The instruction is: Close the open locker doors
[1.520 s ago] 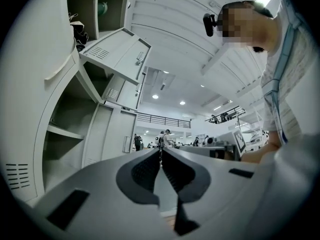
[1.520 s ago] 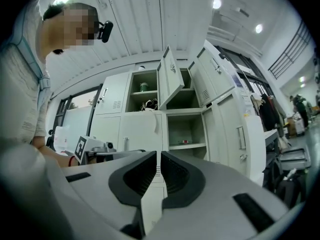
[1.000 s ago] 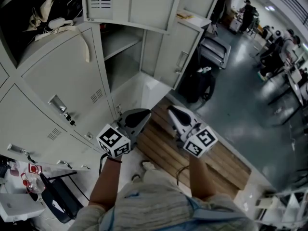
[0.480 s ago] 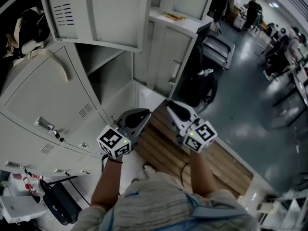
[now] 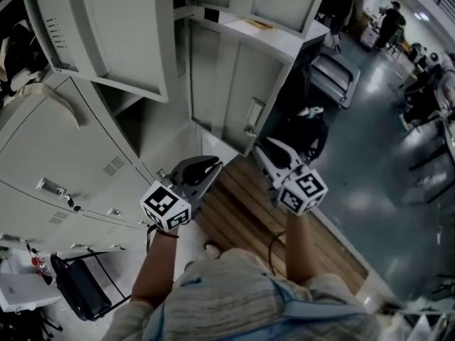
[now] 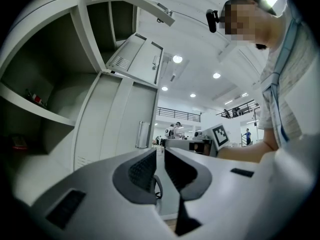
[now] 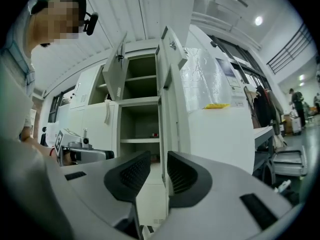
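An upper locker door [image 5: 106, 34] hangs open over a dark compartment, and a lower door [image 5: 242, 98] with a handle stands open to its right. My left gripper [image 5: 212, 163] points at the gap between them, its jaws a narrow slit apart and empty. The left gripper view shows the left gripper [image 6: 160, 151] before the lower door [image 6: 125, 129] and a shelved compartment [image 6: 40, 109]. My right gripper [image 5: 264, 146] is beside the lower door's edge. The right gripper [image 7: 158, 156] has just been opening, with nothing between the pads, facing an edge-on door [image 7: 170, 84] and open shelves [image 7: 140, 119].
Closed lockers [image 5: 64, 155] line the left, one with a strap hanging from it. A wooden pallet [image 5: 242, 212] lies underfoot. A black bag or chair [image 5: 302, 133] and a cart [image 5: 334, 77] stand right of the lockers. A folding chair [image 5: 82, 290] is at lower left.
Both grippers have travelled along the locker row, so the open doors now sit closer and more central. The right gripper's jaws have parted; the left gripper's look unchanged.
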Action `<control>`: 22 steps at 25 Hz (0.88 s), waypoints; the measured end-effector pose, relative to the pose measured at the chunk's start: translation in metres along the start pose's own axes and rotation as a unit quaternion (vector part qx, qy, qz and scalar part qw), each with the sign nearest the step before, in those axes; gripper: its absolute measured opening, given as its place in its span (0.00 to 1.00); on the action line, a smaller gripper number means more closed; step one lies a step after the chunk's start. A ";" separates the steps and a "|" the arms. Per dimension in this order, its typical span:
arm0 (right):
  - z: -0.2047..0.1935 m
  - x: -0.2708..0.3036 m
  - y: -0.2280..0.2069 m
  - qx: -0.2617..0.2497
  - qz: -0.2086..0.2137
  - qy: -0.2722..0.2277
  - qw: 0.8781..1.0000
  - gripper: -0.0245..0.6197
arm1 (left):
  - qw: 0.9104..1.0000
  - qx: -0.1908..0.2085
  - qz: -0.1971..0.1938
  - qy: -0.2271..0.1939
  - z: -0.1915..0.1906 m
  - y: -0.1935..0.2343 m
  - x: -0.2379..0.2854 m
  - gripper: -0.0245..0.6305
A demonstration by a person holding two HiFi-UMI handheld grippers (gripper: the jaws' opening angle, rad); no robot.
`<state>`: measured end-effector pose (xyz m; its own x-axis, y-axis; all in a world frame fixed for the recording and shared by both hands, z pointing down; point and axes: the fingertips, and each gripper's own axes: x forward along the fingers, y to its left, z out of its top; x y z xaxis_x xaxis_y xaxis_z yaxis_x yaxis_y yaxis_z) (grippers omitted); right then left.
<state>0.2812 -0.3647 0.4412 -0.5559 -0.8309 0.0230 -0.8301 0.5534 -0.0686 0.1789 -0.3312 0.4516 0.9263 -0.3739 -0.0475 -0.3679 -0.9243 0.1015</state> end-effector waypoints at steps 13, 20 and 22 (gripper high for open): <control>-0.003 0.026 -0.051 0.003 0.010 0.011 1.000 0.16 | 0.999 0.002 0.035 0.002 0.000 0.017 0.016 0.09; -0.002 0.028 -0.048 0.003 0.015 0.008 1.000 0.16 | 0.999 -0.003 0.045 -0.003 0.002 0.022 0.009 0.09; -0.002 0.027 -0.046 0.001 0.015 0.009 1.000 0.16 | 0.999 -0.004 0.049 -0.003 0.003 0.022 0.005 0.09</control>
<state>0.3044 -0.4126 0.4468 -0.5819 -0.8123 0.0390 -0.8125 0.5785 -0.0716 0.1753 -0.3538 0.4502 0.8850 -0.4637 -0.0421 -0.4567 -0.8822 0.1146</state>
